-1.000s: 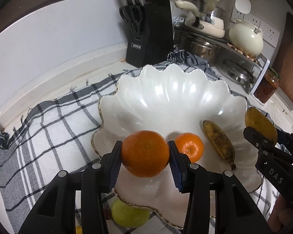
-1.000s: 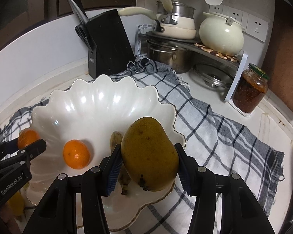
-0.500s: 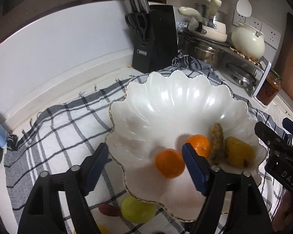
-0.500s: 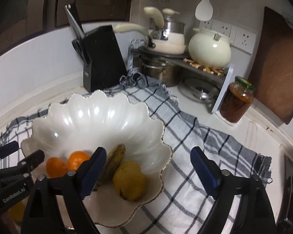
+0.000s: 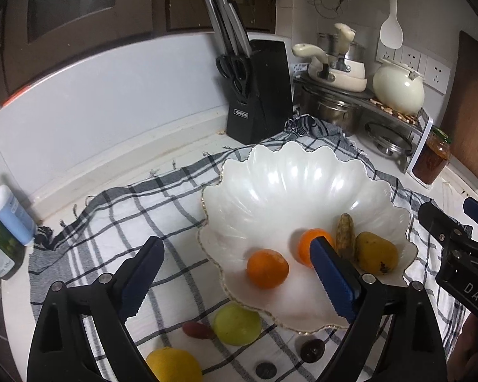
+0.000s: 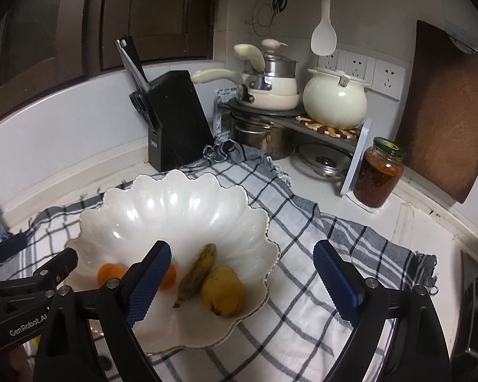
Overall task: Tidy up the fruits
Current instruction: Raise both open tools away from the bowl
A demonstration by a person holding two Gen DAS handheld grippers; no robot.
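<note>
A white scalloped bowl (image 5: 286, 175) stands on a checked cloth (image 5: 111, 222). Two oranges (image 5: 267, 269) (image 5: 306, 245), a spotted banana (image 5: 345, 235) and a yellow mango (image 5: 376, 256) lie in the bowl. My left gripper (image 5: 235, 244) hangs above the bowl's near rim. Its jaws are opening and hold nothing. My right gripper (image 6: 242, 248) stands open and empty above the bowl's right edge, with the mango (image 6: 222, 290) and banana (image 6: 197, 273) below it. On the cloth in front of the bowl lie a green fruit (image 5: 237, 324), a yellow fruit (image 5: 173, 366) and a small red fruit (image 5: 197, 329).
A black knife block (image 5: 258, 95) stands behind the bowl. Pots and a cream kettle (image 6: 334, 102) sit on a rack at the back right, with a jar (image 6: 377, 175) and a wooden board (image 6: 446, 111) beside them. Bottles (image 5: 11, 216) stand at the far left. Two dark round bits (image 5: 312, 350) lie near the front.
My left gripper let go of the orange and my right gripper let go of the mango. Both fruits now lie in the bowl. Both grippers opened wide, rose and drew back.
</note>
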